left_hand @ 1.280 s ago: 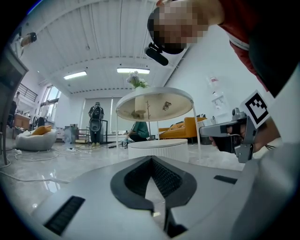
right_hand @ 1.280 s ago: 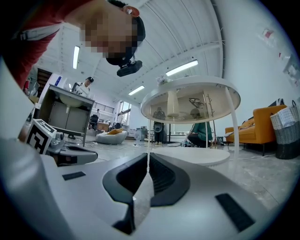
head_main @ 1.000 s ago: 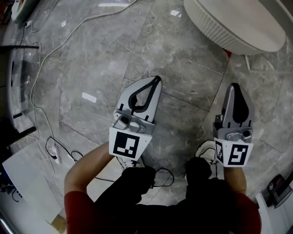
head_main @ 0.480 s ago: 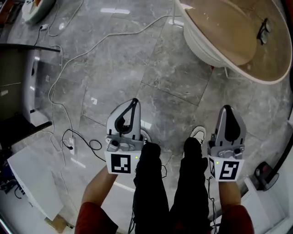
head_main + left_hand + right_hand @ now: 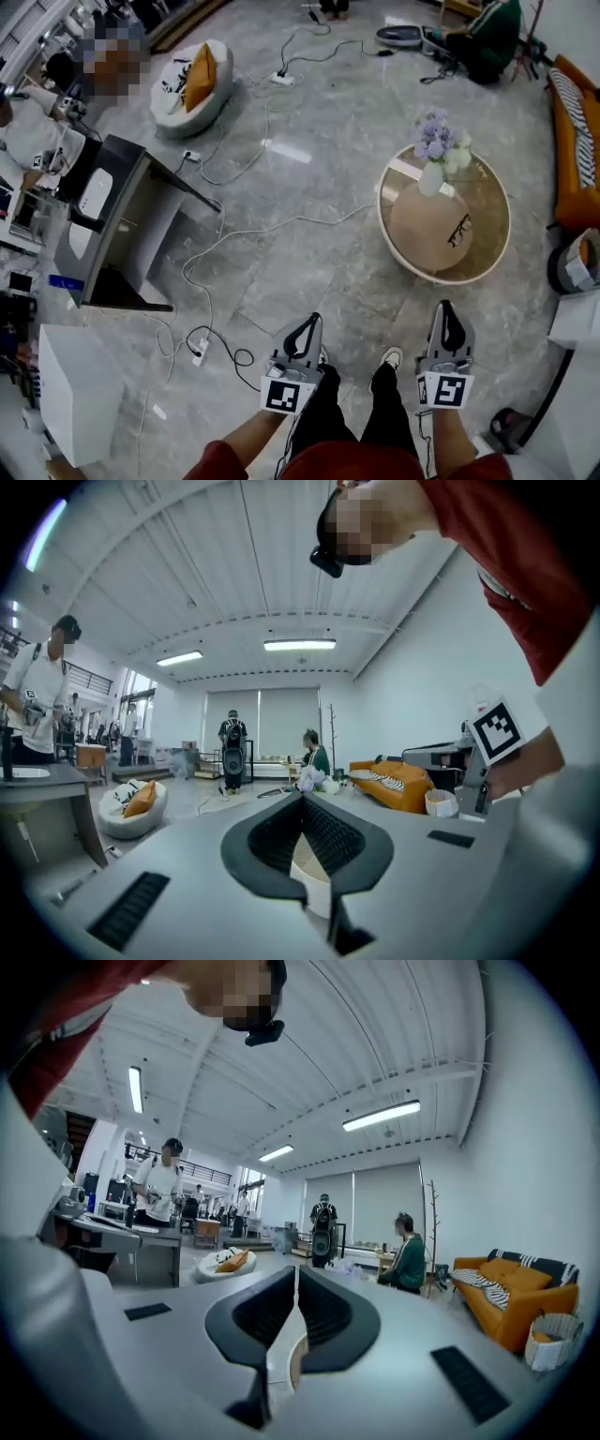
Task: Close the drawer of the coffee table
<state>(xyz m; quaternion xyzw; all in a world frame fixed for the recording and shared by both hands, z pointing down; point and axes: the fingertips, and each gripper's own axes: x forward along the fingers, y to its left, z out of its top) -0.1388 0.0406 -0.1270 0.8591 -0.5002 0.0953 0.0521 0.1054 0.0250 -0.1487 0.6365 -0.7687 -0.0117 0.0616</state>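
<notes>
The round coffee table (image 5: 487, 246) stands on the grey floor ahead and to the right, with a vase of flowers (image 5: 437, 155) and a pair of glasses (image 5: 460, 230) on its wooden top. A pale flat piece (image 5: 401, 172) shows at its far-left rim; I cannot tell if it is the drawer. My left gripper (image 5: 316, 320) and right gripper (image 5: 446, 306) are held level above my feet, well short of the table. Both are shut and hold nothing. In the gripper views the left gripper (image 5: 302, 797) and right gripper (image 5: 296, 1271) point across the room, their jaws together.
White cables (image 5: 234, 234) and a power strip (image 5: 199, 352) lie on the floor to the left. A grey desk (image 5: 112, 225), a white box (image 5: 75, 394), a beanbag (image 5: 192, 84), an orange sofa (image 5: 574, 122) and a bin (image 5: 574, 264) ring the room. A seated person (image 5: 492, 33) is far off.
Both grippers have risen high off the floor together, still shut. The head view has pulled back from the floor tiles to take in the whole table and room.
</notes>
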